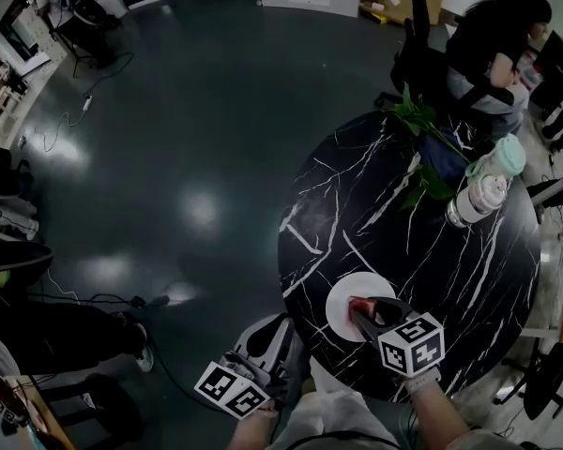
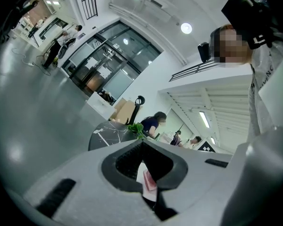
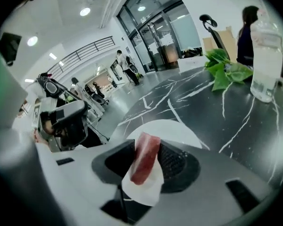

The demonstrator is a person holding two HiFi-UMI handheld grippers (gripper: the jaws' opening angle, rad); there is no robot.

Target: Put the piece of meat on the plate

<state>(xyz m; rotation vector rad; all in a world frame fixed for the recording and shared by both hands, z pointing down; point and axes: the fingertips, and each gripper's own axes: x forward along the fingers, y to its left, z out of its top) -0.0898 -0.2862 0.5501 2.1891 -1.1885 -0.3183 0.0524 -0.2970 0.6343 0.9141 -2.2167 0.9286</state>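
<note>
Our right tool point(image 3: 148, 141) has its jaws slightly apart, with the meat point(image 3: 144, 158) loose between them above the plate point(image 3: 175, 128). Our left tool point(image 2: 142, 145), beside the bench point(image 1: 432, 279), is closed and empty. The round bench is black marble with white veins, on a glossy grey floor point(image 1: 197, 139). The meat is red and oblong. We count one meat, one plate, one bottle point(image 1: 483, 187).

Red piece of meat point(image 3: 144, 159) sits between right gripper point(image 3: 148, 138) jaws, over round white plate point(image 3: 177, 126); clear plastic bottle point(image 3: 266, 60) stands beyond, rightward.
</note>
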